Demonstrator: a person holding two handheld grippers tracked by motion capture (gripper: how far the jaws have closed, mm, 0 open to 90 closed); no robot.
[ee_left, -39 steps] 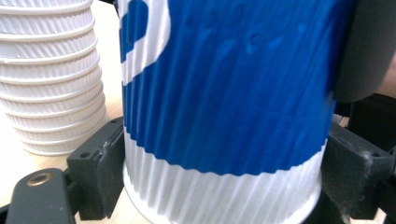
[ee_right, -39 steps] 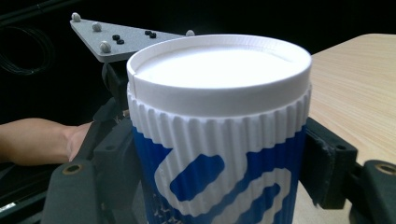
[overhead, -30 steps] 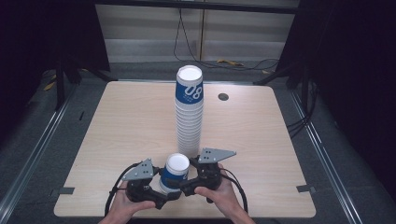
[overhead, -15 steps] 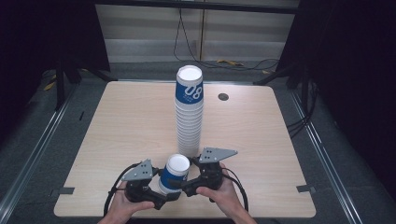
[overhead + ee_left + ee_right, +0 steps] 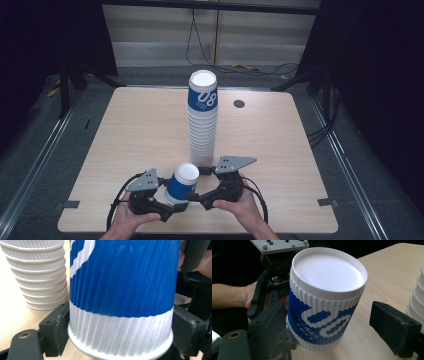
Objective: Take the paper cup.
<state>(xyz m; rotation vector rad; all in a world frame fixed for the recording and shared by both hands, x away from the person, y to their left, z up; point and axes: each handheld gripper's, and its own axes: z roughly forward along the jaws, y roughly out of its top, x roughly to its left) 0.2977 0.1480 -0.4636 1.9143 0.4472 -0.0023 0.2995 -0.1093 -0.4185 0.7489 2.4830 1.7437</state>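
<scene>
- Light wood tabletop [image 5: 125, 135] with rounded corners, and a small round grommet hole [image 5: 239, 104] near the far edge
- Grey carpet floor [image 5: 380, 165] all around, with metal rails [image 5: 35, 165] running down both sides
- Pale panelled wall [image 5: 150, 35] at the back, black cables [image 5: 200, 45] hanging down it
- Dark curtains [image 5: 380, 50] on both sides, so it's pretty dim out there

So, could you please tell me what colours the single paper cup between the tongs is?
The ribbed paper cup is blue with white lettering and bands; right gripper view shows it best.
</scene>
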